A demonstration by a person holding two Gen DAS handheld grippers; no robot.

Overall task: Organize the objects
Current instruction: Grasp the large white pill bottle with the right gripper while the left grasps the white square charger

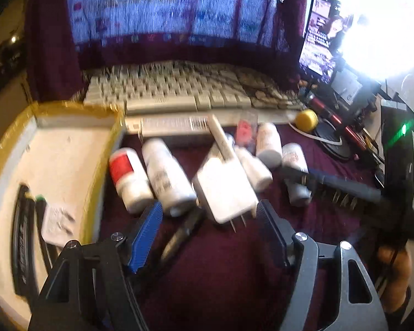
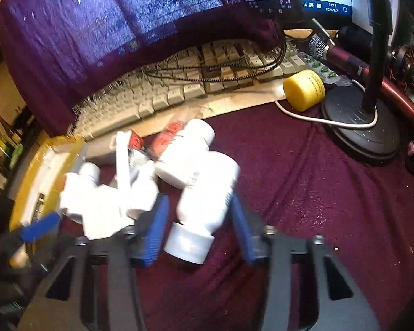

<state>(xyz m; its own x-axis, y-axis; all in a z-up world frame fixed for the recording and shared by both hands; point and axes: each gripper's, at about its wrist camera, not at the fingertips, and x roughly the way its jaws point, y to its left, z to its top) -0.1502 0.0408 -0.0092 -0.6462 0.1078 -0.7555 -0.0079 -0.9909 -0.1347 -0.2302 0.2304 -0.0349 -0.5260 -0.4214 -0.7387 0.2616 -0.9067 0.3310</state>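
In the left wrist view my left gripper (image 1: 211, 215) is open, its jaws on either side of the prong end of a white charger plug (image 1: 225, 190) lying on the maroon cloth. Several white bottles lie around it, one with a red label (image 1: 128, 176). A black pen-like thing (image 1: 179, 237) lies just below the plug. In the right wrist view my right gripper (image 2: 198, 220) is open around a white bottle (image 2: 207, 190) lying on its side, not clamped. More white bottles (image 2: 185, 151) and the charger (image 2: 107, 207) lie to its left.
A white box with yellow tape edge (image 1: 22, 127) at left holds a black item and a white plug. A beige keyboard (image 1: 179, 88) runs behind. A yellow cap (image 2: 303, 89), lamp base (image 2: 361, 127), microphone (image 2: 345, 55) and phone (image 1: 321, 35) stand at right.
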